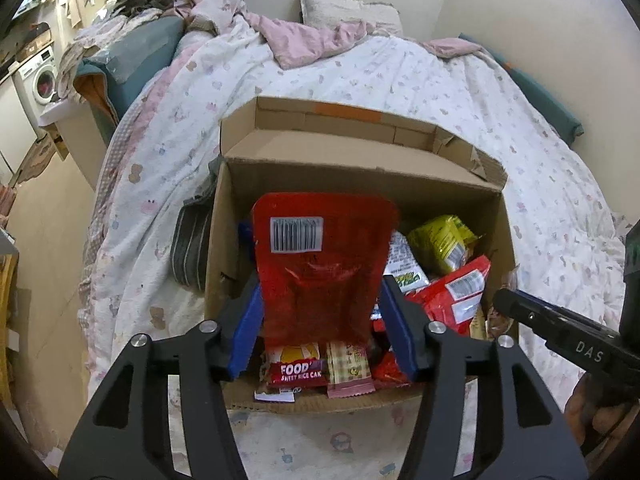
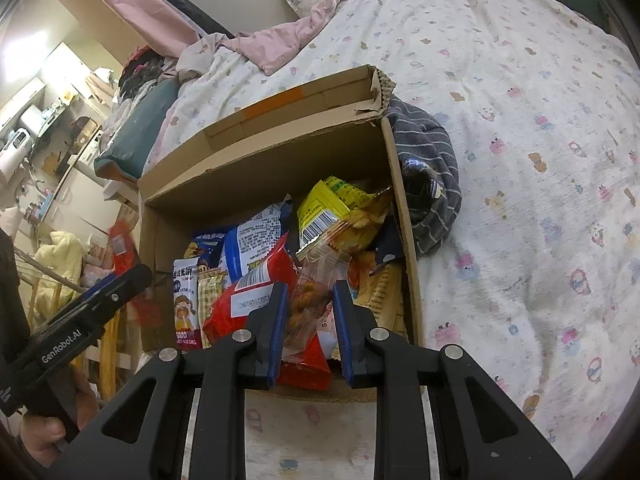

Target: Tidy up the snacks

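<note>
The left gripper (image 1: 320,320) is standing half open, its 2 fingers flanking a red pouch (image 1: 324,264) without clearly pressing it, above the cardboard box (image 1: 360,176). The right gripper (image 2: 308,320) is pinching a clear snack packet (image 2: 310,296). Judging by this, packing is underway; next, each item needs lowering inside the box.

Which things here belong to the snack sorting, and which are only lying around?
Belong to the job:
- cardboard box with the snacks in it
- red packet between the left gripper's fingers
- clear snack packet held by the right gripper
- yellow bag in the box

Just lying about:
- striped cloth beside the box
- pink blanket
- pillow
- washing machine
</note>
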Available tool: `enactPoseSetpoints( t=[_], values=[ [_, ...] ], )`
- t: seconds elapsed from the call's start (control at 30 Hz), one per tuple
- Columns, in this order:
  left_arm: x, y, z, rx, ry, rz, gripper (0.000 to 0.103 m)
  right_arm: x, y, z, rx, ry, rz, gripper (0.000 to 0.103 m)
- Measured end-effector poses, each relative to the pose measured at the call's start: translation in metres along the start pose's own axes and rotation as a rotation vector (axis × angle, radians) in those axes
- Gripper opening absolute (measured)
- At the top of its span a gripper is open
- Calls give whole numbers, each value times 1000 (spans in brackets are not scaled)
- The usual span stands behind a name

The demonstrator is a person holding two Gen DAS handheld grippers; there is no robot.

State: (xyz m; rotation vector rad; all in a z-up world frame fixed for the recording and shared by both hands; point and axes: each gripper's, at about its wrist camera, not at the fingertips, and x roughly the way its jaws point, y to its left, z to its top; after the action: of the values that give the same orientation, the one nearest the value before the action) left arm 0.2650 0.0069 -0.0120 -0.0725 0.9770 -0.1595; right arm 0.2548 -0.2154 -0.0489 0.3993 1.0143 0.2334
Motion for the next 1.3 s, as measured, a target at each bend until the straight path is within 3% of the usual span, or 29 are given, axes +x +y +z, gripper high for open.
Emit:
enactPoseSetpoints(
  t=[0.13, 0.37, 0.53, 0.6, 0.63, 0.67, 0.83, 1.0, 1.13, 1.3],
  values=[
    [6, -1, -3, 4, 38, 31, 73, 0, 1, -1, -6, 5, 0, 24],
    [4, -4, -7, 28, 36, 54, 74, -2, 0, 0, 1, -7, 0, 27],
    [-7, -7, -7, 63, -25, 77, 74, -9, -3, 2, 17, -30, 10, 28],
    [-10, -6, -7, 57, -40, 64, 74, -11, -3, 4, 23, -39, 18, 37],
    [-12, -5, -8, 44, -42, 54, 74, -14, -3, 4, 31, -51, 30, 57],
    [-13, -4, -8, 34, -43, 48, 74, -18, -4, 5, 37, -67, 38, 68],
    [-32, -4, -17, 14, -103, 76, 74, -46, 7, 0, -12, -151, 22, 69],
    [-66, -1, -26, 23, -180, 73, 75, -87, 23, -15, -86, -225, 3, 80],
    [-97, 6, -40, 4, -233, 73, 99, -116, 35, -27, -130, -272, 2, 84],
    [-125, 13, -59, -23, -254, 46, 103, -140, 43, -53, -148, -297, 1, 97]
  ],
)
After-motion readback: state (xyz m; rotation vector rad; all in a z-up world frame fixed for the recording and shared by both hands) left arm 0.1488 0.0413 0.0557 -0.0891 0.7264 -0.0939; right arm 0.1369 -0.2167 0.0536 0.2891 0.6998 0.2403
